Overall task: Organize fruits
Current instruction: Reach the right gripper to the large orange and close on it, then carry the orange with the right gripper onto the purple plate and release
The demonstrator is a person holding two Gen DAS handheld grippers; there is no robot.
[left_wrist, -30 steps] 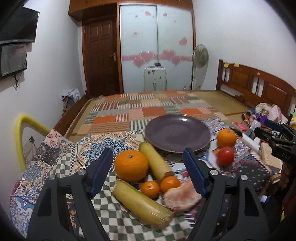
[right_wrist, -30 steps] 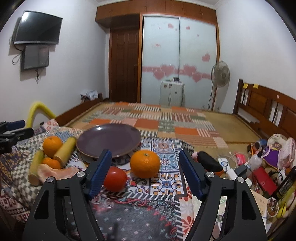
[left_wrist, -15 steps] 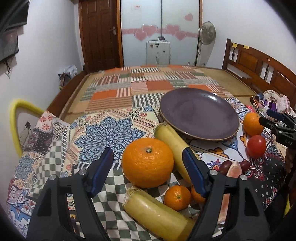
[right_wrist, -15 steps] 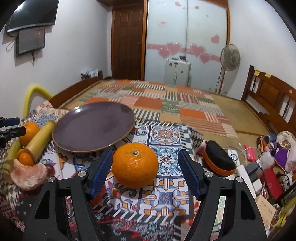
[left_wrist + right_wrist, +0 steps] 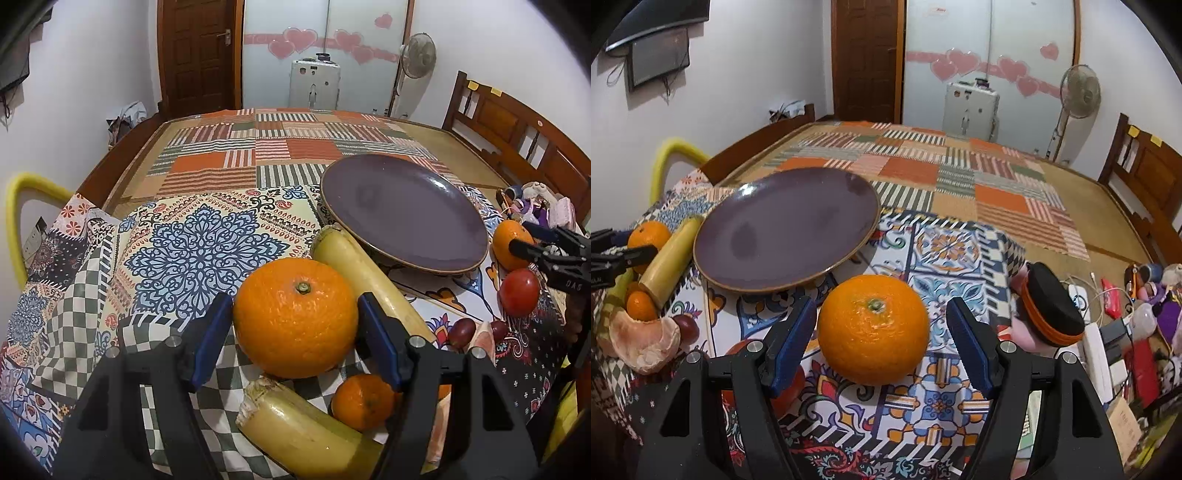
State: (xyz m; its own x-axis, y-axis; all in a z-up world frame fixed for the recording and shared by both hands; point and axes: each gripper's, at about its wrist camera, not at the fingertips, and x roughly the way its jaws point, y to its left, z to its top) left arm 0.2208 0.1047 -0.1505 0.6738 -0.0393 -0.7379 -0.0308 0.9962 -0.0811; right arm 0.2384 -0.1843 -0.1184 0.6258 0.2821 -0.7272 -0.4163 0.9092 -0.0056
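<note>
Two oranges sit between my jaws, stems up: left gripper [image 5: 295,328] closing around one orange [image 5: 295,317], right gripper [image 5: 881,332] parted, untouching, around another [image 5: 873,328]. Tomato [image 5: 790,384] half hidden behind my finger.

Two wrist fisheyes, both looking down-forward over the tabletop.
Left view is sitting close over an orange [image 5: 295,317], plate [image 5: 402,210] at 1 o'clock; right view is sitting close over another orange [image 5: 873,328], the same plate [image 5: 786,225] at 11 o'clock.
</note>
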